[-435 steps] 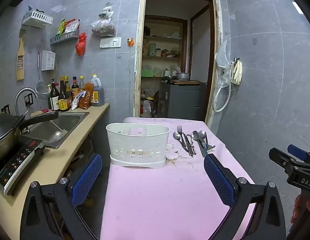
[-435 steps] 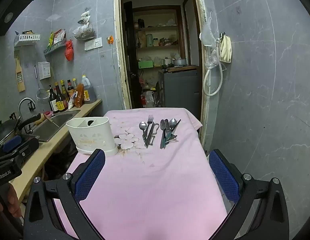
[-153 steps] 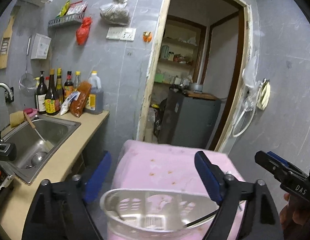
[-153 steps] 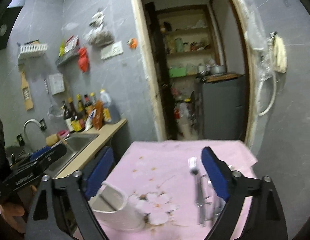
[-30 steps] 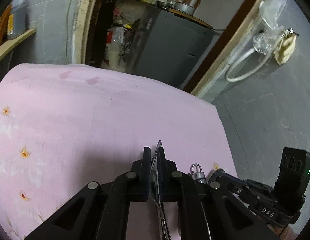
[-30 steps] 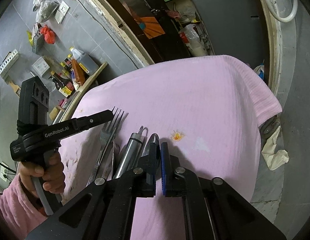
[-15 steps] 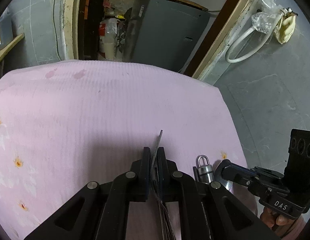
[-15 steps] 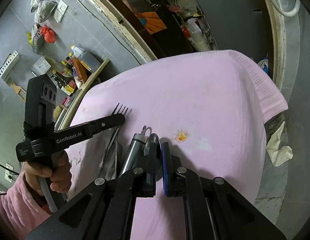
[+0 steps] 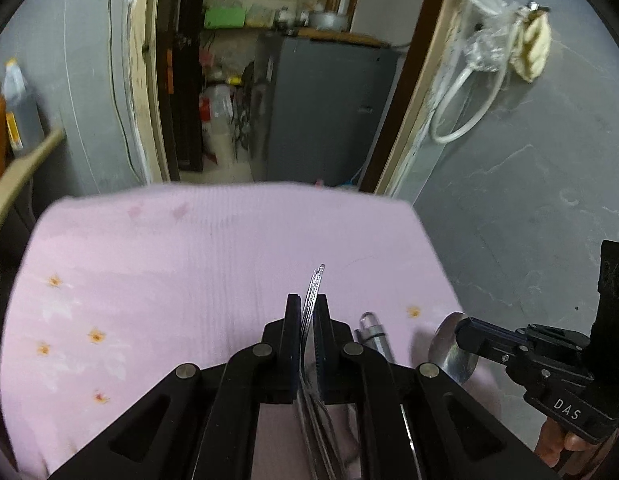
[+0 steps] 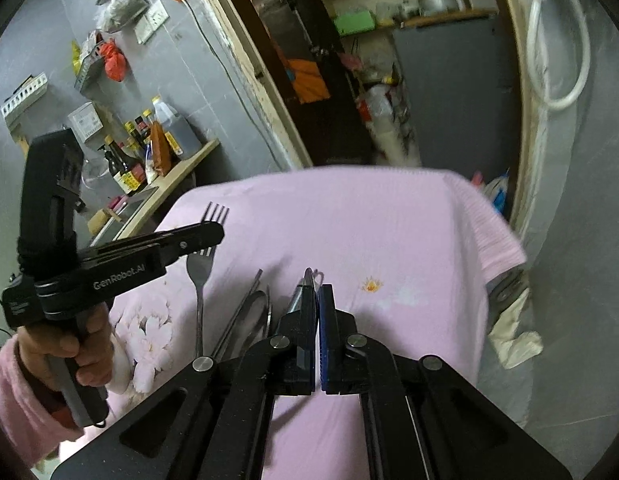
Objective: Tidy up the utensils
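A: Utensils first: where are they?
B: One fork [image 10: 200,270] sits clamped in the left gripper [image 9: 307,312], its tines [image 10: 216,211] sticking out past the fingers [image 9: 292,320], seen edge-on in the left wrist view.
A: And the right gripper [image 10: 318,300]?
B: Its jaws are pressed tight on a spoon [image 9: 449,346], whose round bowl shows behind the fingers in the left wrist view.
A: What remains on the desk [image 10: 369,220]?
B: Under the pink flowered cloth's near part, a cylindrical metal tool with a loop end [image 9: 371,330] lies between the two grippers, and another spoon [image 10: 253,320] plus a thin handle [image 10: 239,312] lie left of it.
A: Anything further out?
B: A hand [image 10: 63,344] in a pink sleeve [image 10: 17,396] grips the left handle; bottles [image 10: 149,144] stand on the far left counter, a doorway beyond.
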`<state>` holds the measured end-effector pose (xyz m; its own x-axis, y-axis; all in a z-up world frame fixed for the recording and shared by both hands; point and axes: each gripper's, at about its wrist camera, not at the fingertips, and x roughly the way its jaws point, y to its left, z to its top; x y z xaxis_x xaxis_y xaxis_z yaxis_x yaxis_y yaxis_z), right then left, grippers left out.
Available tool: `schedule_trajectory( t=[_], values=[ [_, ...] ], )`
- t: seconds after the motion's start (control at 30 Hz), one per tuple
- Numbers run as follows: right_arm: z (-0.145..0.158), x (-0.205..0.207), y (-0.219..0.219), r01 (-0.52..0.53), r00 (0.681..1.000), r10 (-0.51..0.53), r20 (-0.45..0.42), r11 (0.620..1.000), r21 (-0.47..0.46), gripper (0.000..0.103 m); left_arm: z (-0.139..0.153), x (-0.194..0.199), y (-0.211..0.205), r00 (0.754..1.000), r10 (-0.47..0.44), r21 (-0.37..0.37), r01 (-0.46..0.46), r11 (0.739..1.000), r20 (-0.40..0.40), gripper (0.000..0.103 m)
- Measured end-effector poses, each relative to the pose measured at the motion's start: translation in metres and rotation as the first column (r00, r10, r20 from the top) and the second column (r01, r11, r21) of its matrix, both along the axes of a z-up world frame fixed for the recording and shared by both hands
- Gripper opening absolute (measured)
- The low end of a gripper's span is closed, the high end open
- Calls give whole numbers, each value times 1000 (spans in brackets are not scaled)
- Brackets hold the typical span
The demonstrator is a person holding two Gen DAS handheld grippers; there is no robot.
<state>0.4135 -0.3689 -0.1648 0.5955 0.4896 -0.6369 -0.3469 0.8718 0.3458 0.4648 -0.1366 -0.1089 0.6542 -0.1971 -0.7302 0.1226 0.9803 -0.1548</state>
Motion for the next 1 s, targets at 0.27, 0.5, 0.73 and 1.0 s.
schedule_trajectory(
  t=[0.27,0.5,0.73,1.0],
  values=[
    [54,-70,6,115,980,-96,174,989,-98,2,40,-54,-1,990,-21,1,21,1000,137,5],
    [86,-125,6,212,944,-179,276,973,-91,2,63,-108,6,973,-48,8,48,999,226,4],
    [117,-167,16,289,905,-238,354,953,-97,2,83,-162,8,943,-105,52,93,994,317,4],
    [181,-210,49,390,810,-293,508,916,-94,2,133,-197,37,903,-121,41,115,993,411,4]
  ],
)
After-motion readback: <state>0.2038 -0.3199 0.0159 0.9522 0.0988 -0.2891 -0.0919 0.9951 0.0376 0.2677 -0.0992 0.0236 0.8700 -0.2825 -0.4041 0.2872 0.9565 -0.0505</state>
